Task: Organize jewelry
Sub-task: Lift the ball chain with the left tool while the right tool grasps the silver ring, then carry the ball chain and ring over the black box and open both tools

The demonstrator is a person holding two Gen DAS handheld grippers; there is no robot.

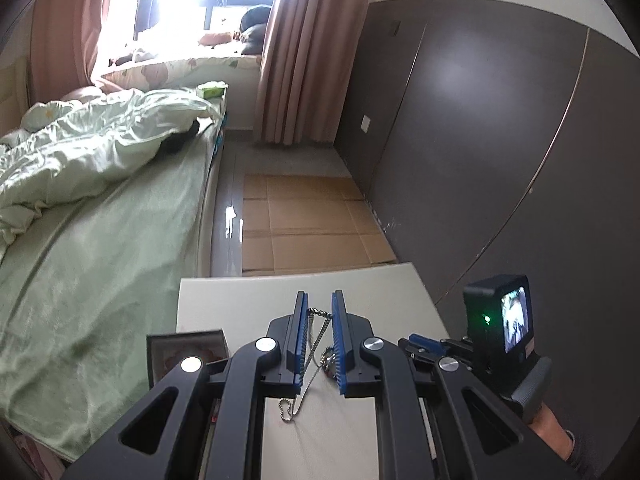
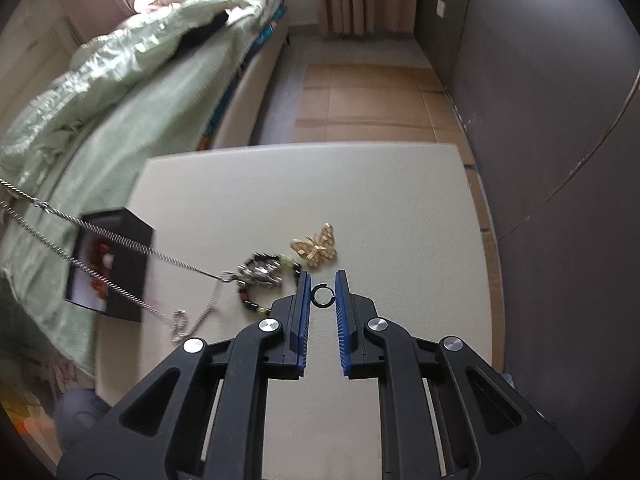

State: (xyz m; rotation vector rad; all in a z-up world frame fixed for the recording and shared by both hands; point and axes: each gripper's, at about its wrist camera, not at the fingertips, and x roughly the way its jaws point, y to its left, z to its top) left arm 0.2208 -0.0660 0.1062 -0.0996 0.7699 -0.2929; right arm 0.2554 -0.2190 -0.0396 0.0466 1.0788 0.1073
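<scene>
Left gripper [image 1: 320,312] pinches the limp, slippery chain [image 1: 316,334]; right gripper [image 2: 322,280], fingers nearly closed, clamps the rigid little ring [image 2: 322,295], butterfly brooch [image 2: 315,247] at twelve o'clock.

Far tabletop [image 2: 360,184] bare; box [image 2: 112,264] blocks left edge.

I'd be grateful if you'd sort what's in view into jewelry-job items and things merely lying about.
Job items:
- silver chain, in the left gripper
- dark ring, in the right gripper
- beaded bracelet
- gold butterfly brooch
- black jewelry box
- table

Lying about:
- bed
- cardboard
- curtains
</scene>
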